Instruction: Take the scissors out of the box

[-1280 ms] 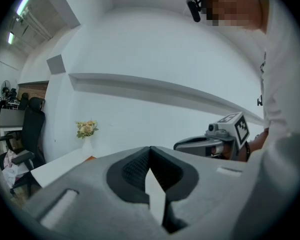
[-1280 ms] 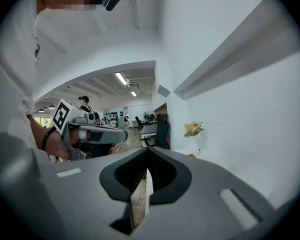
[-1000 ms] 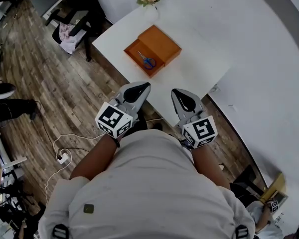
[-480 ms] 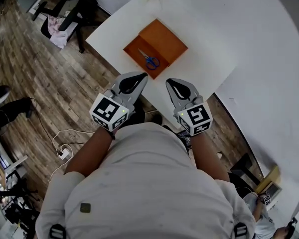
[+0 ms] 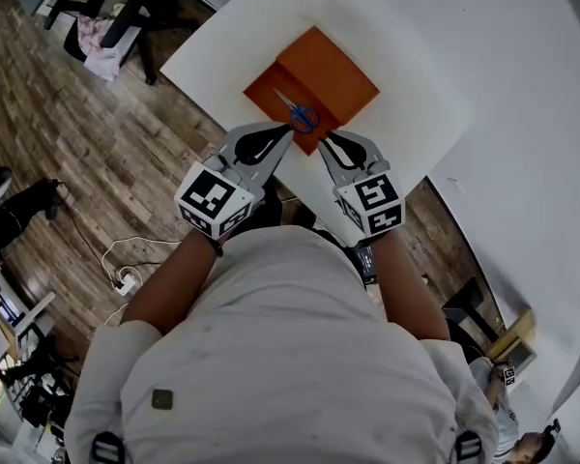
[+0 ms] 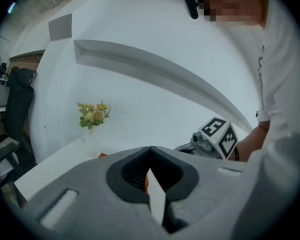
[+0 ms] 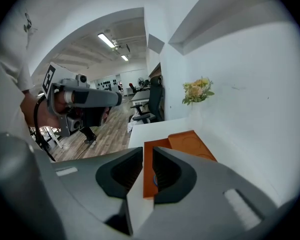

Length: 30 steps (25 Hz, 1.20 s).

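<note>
Premises: an open-plan office or similar workroom.

- **Floor:** a wood-plank floor [image 5: 87,162] runs the length of the room.
- **Furniture:** a plain white table [image 5: 416,66] stands beside a white wall [image 7: 250,84]. A black swivel office chair [image 7: 152,101] stands near the table's far end. The head view shows a cloth [image 5: 97,54] draped over a dark seat.
- **Lighting:** strip lights [image 7: 106,39] are set in the ceiling.
- **Background:** more chairs and desks recede behind, too small to detail.
- **Cabling:** a white power strip [image 5: 125,280] lies loose on the floor with its cable [image 5: 126,252].
- **Decoration:** a bunch of flowers [image 7: 197,90] stands on the table by the wall.
</note>
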Motion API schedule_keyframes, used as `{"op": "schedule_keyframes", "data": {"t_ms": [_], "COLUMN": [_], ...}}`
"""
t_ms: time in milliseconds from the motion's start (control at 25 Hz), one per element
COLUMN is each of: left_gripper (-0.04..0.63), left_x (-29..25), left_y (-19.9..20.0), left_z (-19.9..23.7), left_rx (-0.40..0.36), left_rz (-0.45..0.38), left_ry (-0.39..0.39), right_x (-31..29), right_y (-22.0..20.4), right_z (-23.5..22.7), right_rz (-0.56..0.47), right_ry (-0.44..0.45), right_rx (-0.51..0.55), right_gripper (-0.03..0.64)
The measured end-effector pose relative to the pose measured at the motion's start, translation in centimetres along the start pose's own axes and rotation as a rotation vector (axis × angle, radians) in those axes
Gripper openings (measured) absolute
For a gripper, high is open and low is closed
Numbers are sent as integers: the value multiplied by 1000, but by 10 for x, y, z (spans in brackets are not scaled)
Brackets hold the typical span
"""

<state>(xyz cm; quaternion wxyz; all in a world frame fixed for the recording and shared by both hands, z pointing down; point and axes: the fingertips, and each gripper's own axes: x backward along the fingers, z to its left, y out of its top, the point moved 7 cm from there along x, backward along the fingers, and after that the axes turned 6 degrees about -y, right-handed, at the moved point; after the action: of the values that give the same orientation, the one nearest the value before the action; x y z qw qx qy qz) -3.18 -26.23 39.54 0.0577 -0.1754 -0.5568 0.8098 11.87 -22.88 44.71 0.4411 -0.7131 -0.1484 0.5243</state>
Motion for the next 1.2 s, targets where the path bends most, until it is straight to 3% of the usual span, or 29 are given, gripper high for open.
{"op": "schedule_keyframes", "data": {"t_ms": [840,1200], "left_gripper": [5,5], "left_x": [-14,-11], "left_y": [-31,-42], "left_z": [75,93], "left_rx": [95,130], "left_rz": [65,71], "left_ry": [-19,-12], "right_x": [-132,-169], "right_y": [-46,-71], "right_z": [-18,-19], "right_rz": [385,546], "right_ry": [41,12], "right_rx": [56,101], "right_gripper": [141,144]}}
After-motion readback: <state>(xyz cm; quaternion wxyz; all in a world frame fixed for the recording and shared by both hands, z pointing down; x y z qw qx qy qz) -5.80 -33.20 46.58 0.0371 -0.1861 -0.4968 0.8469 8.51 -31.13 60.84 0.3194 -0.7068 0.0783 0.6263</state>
